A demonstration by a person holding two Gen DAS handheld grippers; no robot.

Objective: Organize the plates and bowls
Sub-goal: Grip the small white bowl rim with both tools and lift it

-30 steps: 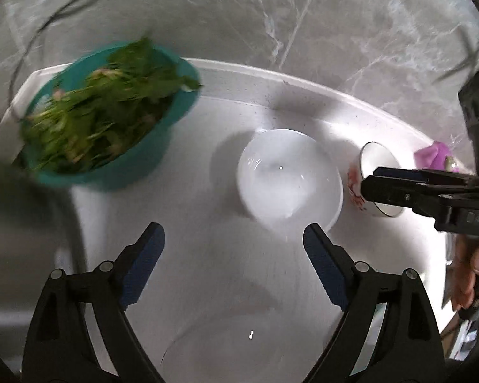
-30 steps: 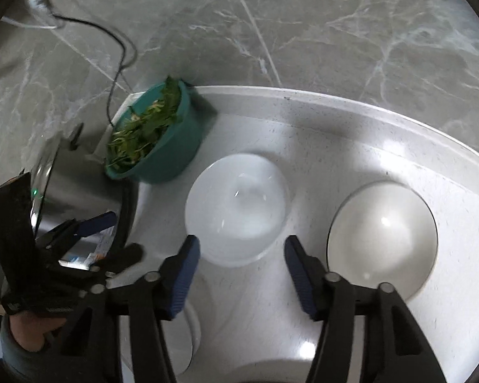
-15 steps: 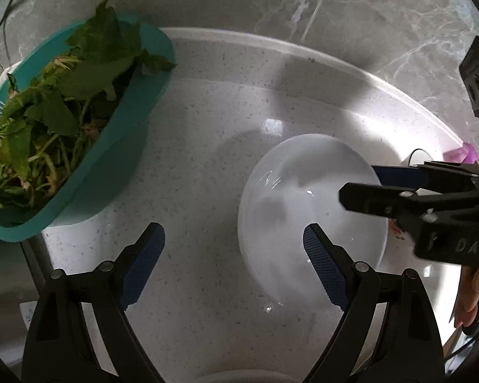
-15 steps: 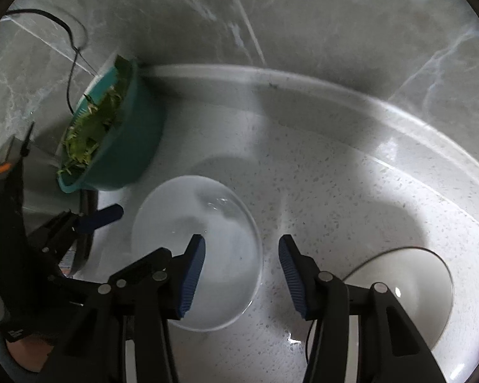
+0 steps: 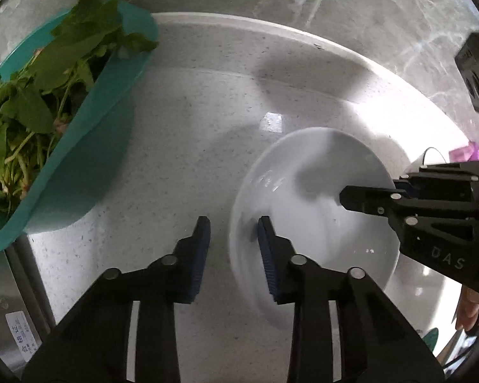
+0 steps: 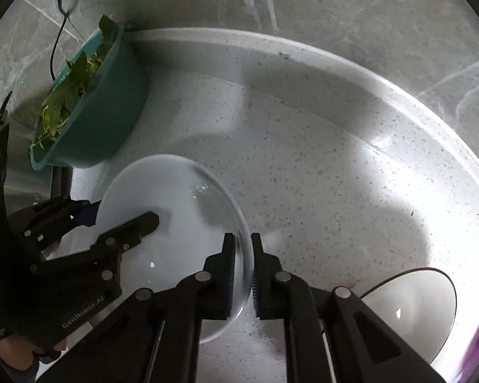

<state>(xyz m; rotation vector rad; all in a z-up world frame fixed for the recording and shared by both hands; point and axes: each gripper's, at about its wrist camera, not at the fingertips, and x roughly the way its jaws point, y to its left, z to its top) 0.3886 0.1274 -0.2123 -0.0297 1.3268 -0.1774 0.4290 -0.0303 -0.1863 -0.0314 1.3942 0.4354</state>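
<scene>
Both hand-held grippers have just been closing on the white bowl (image 6: 172, 223) standing mid-counter (image 6: 319, 159): the right hand-held gripper (image 6: 239, 268) pinches its right rim, the left hand-held gripper (image 5: 234, 249) straddles its left rim. Lift evenly, keeping it level.

Both wrist cameras look steeply down, seemingly close, sharing white bowl (image 5: 316, 198).
</scene>
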